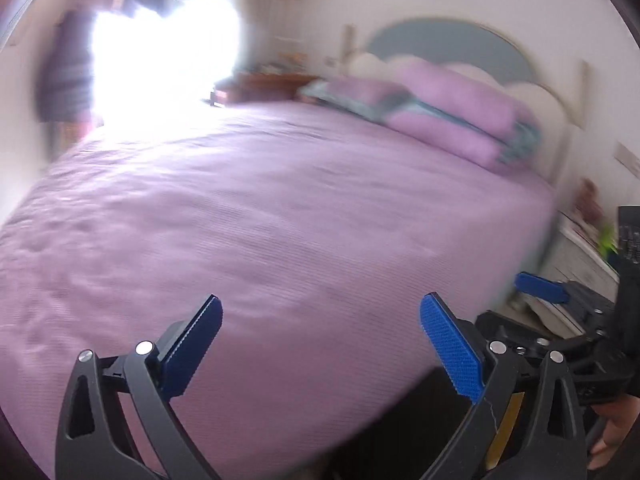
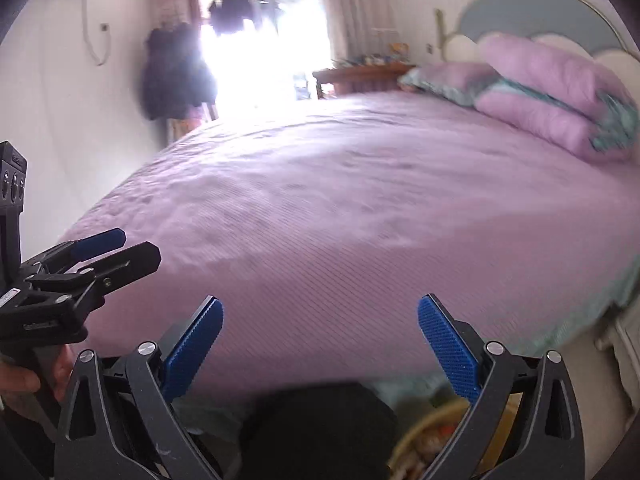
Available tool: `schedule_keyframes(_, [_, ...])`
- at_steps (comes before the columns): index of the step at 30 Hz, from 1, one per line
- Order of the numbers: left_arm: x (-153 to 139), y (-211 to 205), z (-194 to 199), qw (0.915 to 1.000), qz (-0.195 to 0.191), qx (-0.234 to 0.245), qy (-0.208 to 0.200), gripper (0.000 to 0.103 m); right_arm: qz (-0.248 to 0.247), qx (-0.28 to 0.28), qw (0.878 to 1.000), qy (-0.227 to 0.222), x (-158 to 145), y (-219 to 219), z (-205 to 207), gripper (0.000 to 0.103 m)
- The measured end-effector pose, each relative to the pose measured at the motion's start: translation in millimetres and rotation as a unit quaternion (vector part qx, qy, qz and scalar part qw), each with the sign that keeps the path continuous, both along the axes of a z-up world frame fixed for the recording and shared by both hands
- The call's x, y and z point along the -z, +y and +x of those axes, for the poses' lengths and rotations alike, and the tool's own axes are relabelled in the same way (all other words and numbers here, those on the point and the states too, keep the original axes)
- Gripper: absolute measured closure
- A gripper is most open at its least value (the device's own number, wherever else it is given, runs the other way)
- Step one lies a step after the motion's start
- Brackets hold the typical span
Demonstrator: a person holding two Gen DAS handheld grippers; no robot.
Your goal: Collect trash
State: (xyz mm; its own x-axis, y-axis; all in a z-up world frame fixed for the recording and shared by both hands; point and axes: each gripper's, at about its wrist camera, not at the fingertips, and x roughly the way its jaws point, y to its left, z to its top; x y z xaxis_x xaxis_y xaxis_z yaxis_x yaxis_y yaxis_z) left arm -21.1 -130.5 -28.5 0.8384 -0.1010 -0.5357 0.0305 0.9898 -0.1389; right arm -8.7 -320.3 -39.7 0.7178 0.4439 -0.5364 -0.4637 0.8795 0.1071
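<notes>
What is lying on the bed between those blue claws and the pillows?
Nothing but bare purple bedspread lies between the right gripper and the pillows; the right wrist view shows it.

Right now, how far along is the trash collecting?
Nothing looks collected. The left gripper and right gripper are both open and empty above the purple bed, where no trash shows. A blurred basket-like thing sits below; its contents are unclear. Finding and gathering remain.
</notes>
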Motion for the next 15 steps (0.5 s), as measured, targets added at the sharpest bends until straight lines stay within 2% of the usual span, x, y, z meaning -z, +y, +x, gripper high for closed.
schedule_keyframes(6, [-16, 60, -18, 0.9939, 0.003, -0.107, -0.025, 0.004, 0.022, -0.039, 0.998, -0.032, -20, 57, 13, 0.009])
schedule_keyframes(12, [-18, 98, -28, 0.9868, 0.0, -0.16, -0.021, 0.004, 0.034, -0.057, 0.997, -0.049, -32, 95, 21, 0.008])
schedule_keyframes(15, [-17, 111, -28, 0.9785, 0.035, -0.202, -0.018, 0.004, 0.032, -0.062, 0.997, -0.044, -34, 106, 31, 0.008])
